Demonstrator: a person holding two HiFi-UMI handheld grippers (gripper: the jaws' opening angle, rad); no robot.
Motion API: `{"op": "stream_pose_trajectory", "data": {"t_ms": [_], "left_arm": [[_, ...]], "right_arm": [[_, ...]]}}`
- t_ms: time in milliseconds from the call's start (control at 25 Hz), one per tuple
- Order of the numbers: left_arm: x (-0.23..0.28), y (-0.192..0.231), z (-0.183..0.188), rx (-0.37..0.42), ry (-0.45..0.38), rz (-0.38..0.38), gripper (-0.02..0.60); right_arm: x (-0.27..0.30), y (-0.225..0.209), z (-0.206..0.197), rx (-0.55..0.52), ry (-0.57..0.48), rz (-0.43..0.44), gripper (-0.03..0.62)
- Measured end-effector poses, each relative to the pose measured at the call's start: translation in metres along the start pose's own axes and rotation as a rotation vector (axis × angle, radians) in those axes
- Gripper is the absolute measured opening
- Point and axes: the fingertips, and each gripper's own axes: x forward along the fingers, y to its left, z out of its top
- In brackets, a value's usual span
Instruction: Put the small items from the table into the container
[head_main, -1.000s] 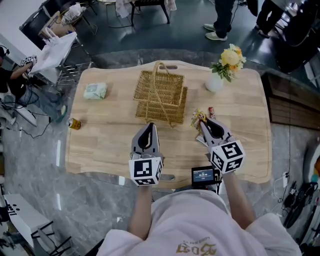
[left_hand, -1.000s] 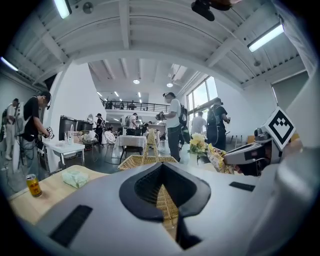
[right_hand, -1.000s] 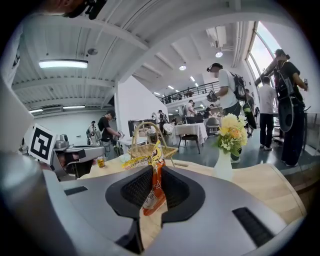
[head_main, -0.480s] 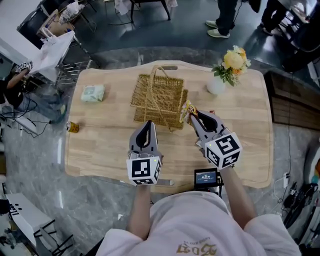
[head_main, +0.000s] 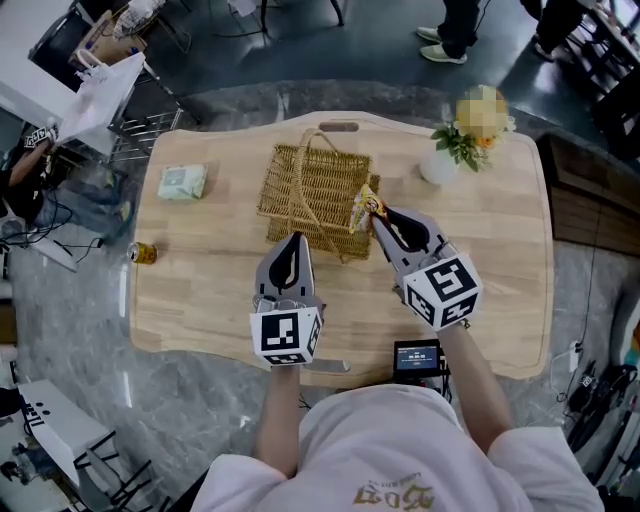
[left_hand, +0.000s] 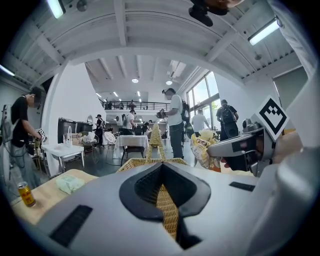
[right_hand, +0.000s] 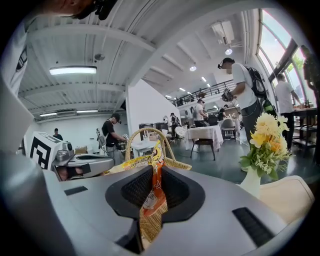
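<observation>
Two grippers hang over the near part of the table (head_main: 200, 290). At eleven o'clock the left gripper (head_main: 296, 240) points at the basket (head_main: 305, 185), its jaws all but together with nothing between them. At one o'clock the right gripper (head_main: 377, 216) is clenched on a snack packet (head_main: 364, 207). Its jaws are a sliver apart, pinching one end, and the packet is held up at the basket's three o'clock rim. The packet looks light, soft, crinkly and probably slippery and crushable, so a pinch on its flat sealed edge suits it. Farther off lie a tissue pack (head_main: 183, 182) at ten o'clock and a can (head_main: 141, 253) at nine, with a vase (head_main: 438, 167) at one.
</observation>
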Motion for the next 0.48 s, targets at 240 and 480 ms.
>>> {"op": "stream_pose_trajectory", "data": {"t_ms": [240,480], "left_arm": [[0.007,0.003,-0.001,0.009,0.003,0.004,-0.006],[0.012,0.006,-0.004,-0.003,0.002,0.008,-0.006]], "right_arm": [[0.011,0.002,0.003,-0.071,0.006,-0.005,0.064],[0.023,0.006,0.012,-0.089,-0.013,0.020,0.064]]}}
